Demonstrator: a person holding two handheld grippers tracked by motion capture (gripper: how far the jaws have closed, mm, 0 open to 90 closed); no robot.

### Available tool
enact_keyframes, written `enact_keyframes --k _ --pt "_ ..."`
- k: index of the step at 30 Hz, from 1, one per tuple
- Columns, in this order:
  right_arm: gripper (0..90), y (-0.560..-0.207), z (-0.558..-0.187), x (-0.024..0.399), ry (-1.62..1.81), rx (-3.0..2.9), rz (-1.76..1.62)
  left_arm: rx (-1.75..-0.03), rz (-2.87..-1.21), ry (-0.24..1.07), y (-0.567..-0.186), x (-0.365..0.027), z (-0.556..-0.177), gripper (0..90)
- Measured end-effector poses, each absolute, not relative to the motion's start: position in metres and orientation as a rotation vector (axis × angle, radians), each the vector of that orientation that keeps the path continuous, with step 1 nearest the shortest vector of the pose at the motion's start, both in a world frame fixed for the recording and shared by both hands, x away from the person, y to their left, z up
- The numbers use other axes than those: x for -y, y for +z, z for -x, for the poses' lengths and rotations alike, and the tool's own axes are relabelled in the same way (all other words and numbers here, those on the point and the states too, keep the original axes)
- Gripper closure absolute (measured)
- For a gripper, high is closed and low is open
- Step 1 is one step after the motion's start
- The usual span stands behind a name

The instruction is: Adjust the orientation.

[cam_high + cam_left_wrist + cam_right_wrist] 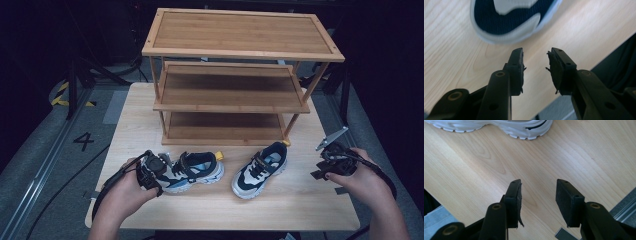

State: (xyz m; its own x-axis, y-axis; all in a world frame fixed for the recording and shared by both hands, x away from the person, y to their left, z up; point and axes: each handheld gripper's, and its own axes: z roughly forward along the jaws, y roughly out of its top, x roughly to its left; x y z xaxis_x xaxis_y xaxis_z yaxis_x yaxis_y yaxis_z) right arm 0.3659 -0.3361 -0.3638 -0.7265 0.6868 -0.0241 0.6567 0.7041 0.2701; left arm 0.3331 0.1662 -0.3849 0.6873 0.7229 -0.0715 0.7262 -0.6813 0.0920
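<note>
Bare table [295,200] lies open along the near edge. Two shoes [192,171] [260,169] block the way to the rack [230,107] at the far edge.

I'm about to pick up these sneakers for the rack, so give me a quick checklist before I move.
1. Left gripper jaws open, nothing between: ok.
2. Right gripper jaws open, nothing between: ok.
3. Left sneaker upright on the table: ok.
4. Right sneaker upright, apart from the other: ok.
5. Shoe rack shelves free of things: ok.
6. Left gripper lined up on its sneaker: not ok, shoe lies ahead, off to one side.
</note>
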Motion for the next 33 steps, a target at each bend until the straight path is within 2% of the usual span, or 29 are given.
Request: enact_keyframes --k 4,9,11,18,23,28,33 --pt "56.6 -0.37 -0.368 0.332 0.331 -2.808 -1.086 -1.21 -2.796 -0.117 -0.398 -0.162 -0.339 72.1" --pt "57.1 -0.375 -0.37 0.33 0.305 -2.819 -1.085 -1.216 -2.774 -0.122 -0.403 -0.16 -0.346 80.7" --pt "57.5 -0.375 -0.37 0.33 0.305 -2.819 -1.088 -1.26 -2.732 -0.215 -0.407 -0.161 -0.349 81.8" --pt "57.8 -0.376 -0.366 0.333 0.3 -2.812 -1.105 -1.219 -2.776 -0.278 -0.414 -0.152 -0.352 84.9" --pt "57.7 -0.375 -0.364 0.336 0.307 -2.799 -1.112 -1.265 -2.774 -0.238 -0.419 -0.149 -0.357 85.0" --pt "57.4 -0.375 -0.362 0.338 0.316 -2.788 -1.123 -1.328 -2.745 -0.119 -0.419 -0.155 -0.364 81.3" --pt "57.2 -0.379 -0.36 0.342 0.305 -2.783 -1.144 -1.347 -2.741 -0.092 -0.419 -0.157 -0.373 81.4"
